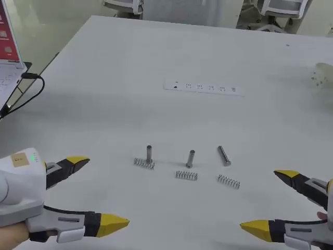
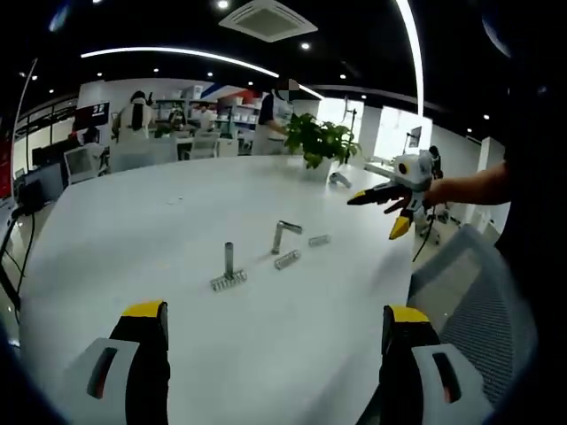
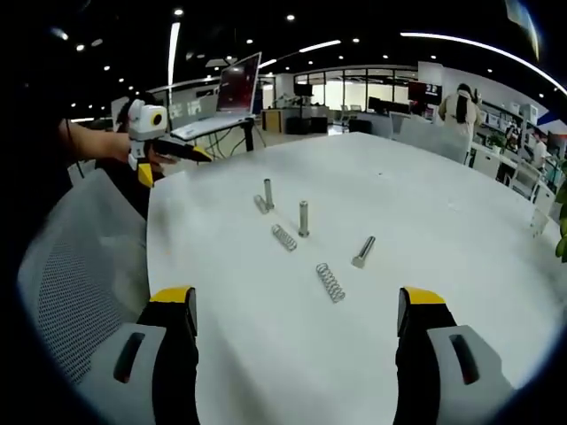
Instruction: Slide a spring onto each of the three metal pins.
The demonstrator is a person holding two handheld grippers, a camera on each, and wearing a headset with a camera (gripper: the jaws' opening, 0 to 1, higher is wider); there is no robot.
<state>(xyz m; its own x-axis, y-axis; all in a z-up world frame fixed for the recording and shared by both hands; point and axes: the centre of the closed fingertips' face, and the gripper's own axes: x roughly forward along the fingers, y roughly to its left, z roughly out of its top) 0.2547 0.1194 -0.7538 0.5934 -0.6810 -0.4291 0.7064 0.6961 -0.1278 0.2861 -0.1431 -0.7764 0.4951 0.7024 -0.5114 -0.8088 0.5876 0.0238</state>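
Here the left gripper (image 1: 105, 191) and right gripper (image 1: 258, 199) hover low, jaws spread wide, flanking the pins (image 1: 190, 158).

The left gripper (image 1: 104, 191) has a boxy white housing with a tan label (image 1: 20, 159) and a small green light (image 1: 32, 156). Its jaws run from pale grey through black to yellow tips. The right gripper (image 1: 259, 199) has matching grey, black and yellow jaws, each with a dark oval slot.

open-plan office: screens (image 3: 239, 84), chairs (image 1: 281, 8)
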